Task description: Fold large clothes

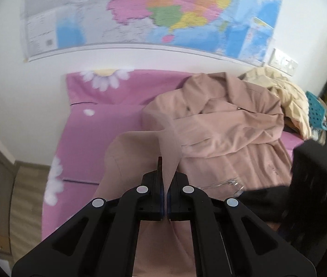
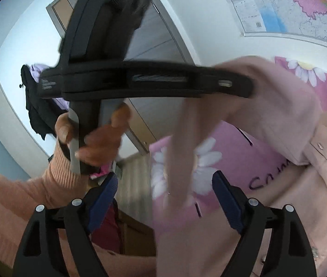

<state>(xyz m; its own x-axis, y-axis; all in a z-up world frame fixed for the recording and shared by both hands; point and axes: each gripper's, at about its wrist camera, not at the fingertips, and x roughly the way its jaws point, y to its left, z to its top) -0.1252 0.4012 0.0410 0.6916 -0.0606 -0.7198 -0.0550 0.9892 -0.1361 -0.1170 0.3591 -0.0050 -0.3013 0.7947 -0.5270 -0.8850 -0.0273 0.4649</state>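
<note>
Mid-fold: left gripper point(image 1: 163, 173) clamped on pink coat point(image 1: 221, 124) hem at lower centre, right gripper point(image 2: 163, 198) open, empty; next, grab opposite hem.

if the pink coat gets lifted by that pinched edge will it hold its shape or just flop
Probably flop: the pink coat lies creased on the bed, and the strip pinched in the shut left gripper hangs as a soft band. It looks thick and large, so likely fairly heavy and prone to drag. The open right gripper grips nothing.

Left gripper point(image 1: 165, 184) jaws clamped; right gripper point(image 2: 164, 198) jaws wide (nothing gripped)
</note>
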